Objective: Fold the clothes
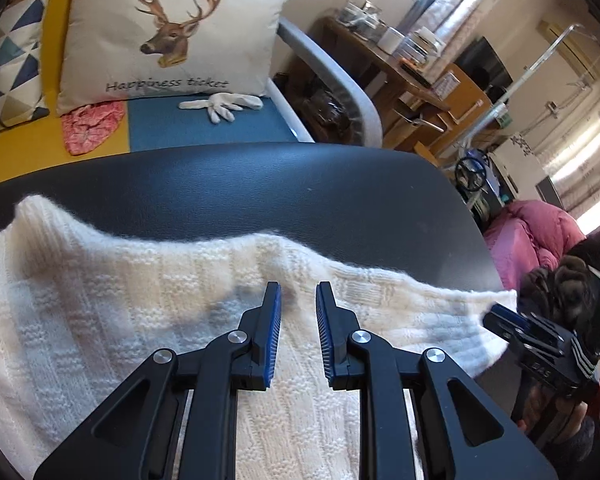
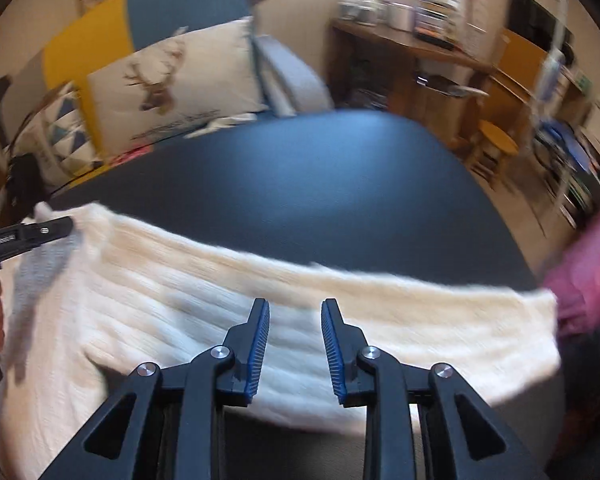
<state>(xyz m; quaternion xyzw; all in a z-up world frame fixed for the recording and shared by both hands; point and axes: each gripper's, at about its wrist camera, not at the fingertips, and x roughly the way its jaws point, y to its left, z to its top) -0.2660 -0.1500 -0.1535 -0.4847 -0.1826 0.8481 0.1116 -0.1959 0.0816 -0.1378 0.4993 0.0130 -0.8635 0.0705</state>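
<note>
A big black table fills the middle. Behind it is a sofa with blue and yellow parts. A pillow with a deer leans on it, next to a pillow with triangles. A white glove lies on the seat. A brown wooden desk stands by a bright window.

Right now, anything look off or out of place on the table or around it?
Nothing damaged or spilled. The white knit sweater lies rumpled on the black table, its far edge wavy. Behind it, a single white glove lies loose on the blue sofa seat by the deer cushion. The right wrist view is motion-blurred.
</note>
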